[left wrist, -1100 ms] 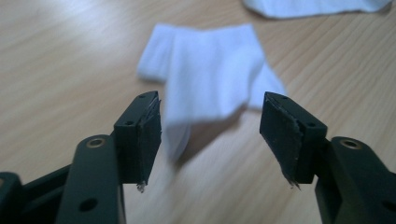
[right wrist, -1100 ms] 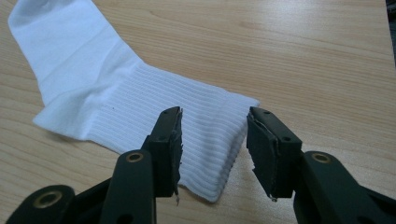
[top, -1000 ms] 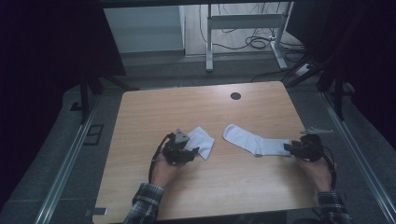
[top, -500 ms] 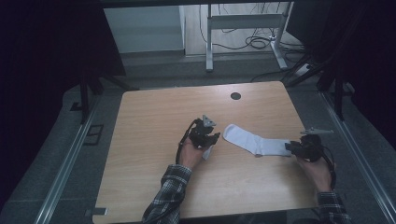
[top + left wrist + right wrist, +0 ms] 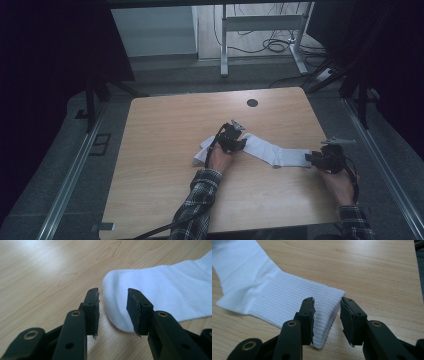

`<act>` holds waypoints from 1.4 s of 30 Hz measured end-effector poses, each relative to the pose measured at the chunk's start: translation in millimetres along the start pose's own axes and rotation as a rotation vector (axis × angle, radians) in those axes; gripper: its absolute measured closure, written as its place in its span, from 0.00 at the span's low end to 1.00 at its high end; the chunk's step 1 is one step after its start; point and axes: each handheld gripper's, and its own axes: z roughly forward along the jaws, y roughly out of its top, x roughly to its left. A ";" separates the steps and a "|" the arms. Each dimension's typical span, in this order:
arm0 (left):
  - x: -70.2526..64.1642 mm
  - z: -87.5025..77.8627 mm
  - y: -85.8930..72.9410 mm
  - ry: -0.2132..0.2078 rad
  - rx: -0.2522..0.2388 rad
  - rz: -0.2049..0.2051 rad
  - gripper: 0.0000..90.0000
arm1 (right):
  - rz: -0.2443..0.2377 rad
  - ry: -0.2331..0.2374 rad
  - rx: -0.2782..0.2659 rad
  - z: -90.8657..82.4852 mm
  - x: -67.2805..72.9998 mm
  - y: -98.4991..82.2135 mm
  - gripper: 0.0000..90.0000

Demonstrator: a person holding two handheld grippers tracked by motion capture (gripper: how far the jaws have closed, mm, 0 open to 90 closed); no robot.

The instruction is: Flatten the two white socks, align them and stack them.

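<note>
A: Item one, the long white sock point(image 5: 274, 151)?
B: Flat on the table point(image 5: 165, 125), its toe end well short of the round dark grommet point(image 5: 252, 102). A second white sock point(image 5: 204, 150) lies just beside that toe, under the left hand.
A: Left claw point(image 5: 112, 308)?
B: At the sock's toe, pads apart, toe tip between them, unpinched; its pads have just been closing.
A: Right claw point(image 5: 327, 320)?
B: At the sock's ribbed cuff; pads apart, cuff corner between them, not clamped; they have just widened.
</note>
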 end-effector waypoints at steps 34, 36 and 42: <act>1.8 -57.4 -11.1 -0.044 -0.031 0.015 0.95 | -0.073 0.026 -0.031 -16.4 29.2 12.8 0.90; 3.8 -66.0 -14.4 -0.046 -0.041 0.011 0.95 | -0.081 0.039 -0.043 -18.3 33.2 14.8 0.90; 9.2 -91.3 -26.2 -0.031 -0.044 0.014 0.95 | -0.103 0.093 -0.056 -19.7 48.7 19.2 0.90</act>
